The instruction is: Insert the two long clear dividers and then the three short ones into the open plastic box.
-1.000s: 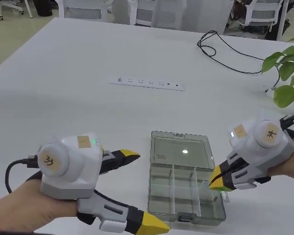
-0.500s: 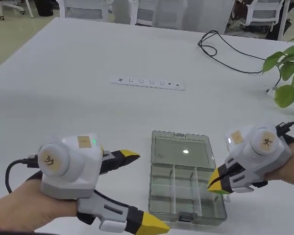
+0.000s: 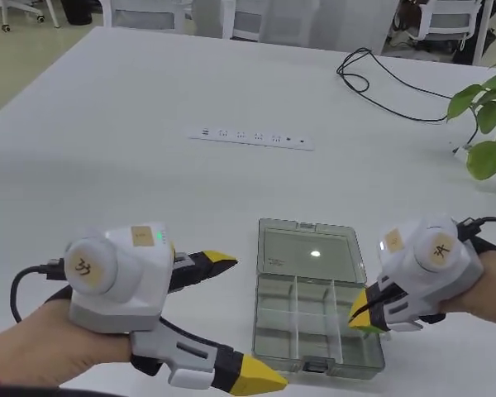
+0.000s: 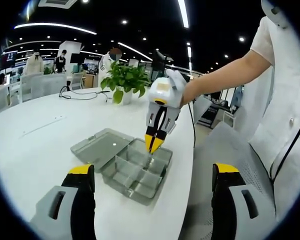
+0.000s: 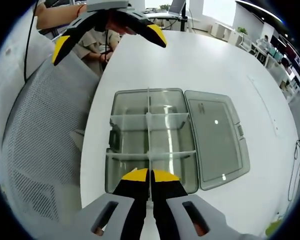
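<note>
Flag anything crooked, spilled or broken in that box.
Nothing stands out. The clear dividers stand upright in a straight grid inside the box. Its lid lies flat open, and the right gripper appears to pinch one divider's near end.

We look over a broad white table (image 3: 107, 124) carrying a white power strip (image 3: 250, 137) and a looped black cable (image 3: 345, 80) — a leafy green plant (image 3: 486, 159) at its right edge. Office chairs (image 3: 442, 21) stand beyond on a beige floor (image 3: 16, 50); long light strips (image 4: 182, 12) cross the dark ceiling.
</note>
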Demonstrator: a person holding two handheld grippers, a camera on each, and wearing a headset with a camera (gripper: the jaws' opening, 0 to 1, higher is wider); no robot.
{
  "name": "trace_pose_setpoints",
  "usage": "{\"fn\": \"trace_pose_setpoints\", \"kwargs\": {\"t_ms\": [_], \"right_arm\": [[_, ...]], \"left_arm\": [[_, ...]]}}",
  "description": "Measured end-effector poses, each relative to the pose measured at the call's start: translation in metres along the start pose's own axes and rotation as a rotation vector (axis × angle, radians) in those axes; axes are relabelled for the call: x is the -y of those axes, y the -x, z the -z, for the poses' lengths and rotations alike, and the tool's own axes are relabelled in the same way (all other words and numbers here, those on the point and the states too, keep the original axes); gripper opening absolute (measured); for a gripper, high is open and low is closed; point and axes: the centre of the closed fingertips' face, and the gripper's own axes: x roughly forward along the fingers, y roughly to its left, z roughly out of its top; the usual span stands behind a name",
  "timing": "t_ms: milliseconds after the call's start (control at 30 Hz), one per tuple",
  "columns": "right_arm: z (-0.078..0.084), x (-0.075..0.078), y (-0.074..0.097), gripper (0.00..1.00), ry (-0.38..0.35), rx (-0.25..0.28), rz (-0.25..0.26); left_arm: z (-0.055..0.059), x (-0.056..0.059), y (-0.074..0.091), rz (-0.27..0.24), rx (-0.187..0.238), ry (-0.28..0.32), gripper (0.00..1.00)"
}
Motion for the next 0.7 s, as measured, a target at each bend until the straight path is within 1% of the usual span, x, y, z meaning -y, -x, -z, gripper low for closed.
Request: {"fn": "trace_pose_setpoints", "kwargs": {"t_ms": [300,500,600,700], "right_arm": [[0.0,0.0,-0.001,0.03,0.008,-0.006,0.005],[0.003,0.001,-0.001,0.04,0.007,-0.018,0.02],[0.003,0.002,0.002,0.07,-0.009,-0.006,0.028],[0.003,0.004,0.009,0.1,-0.025,0.014,0.045]], "left_arm": [[0.002,0.0,0.001,0.001,-0.006,0.0,1.0],[0.003,0.001,0.001,0.003,-0.009,-0.001,1.0],[0.004,0.001,0.001,0.002,-0.008,0.003,1.0],[0.005,0.001,0.001,0.001,-0.012,0.006,1.0]]}}
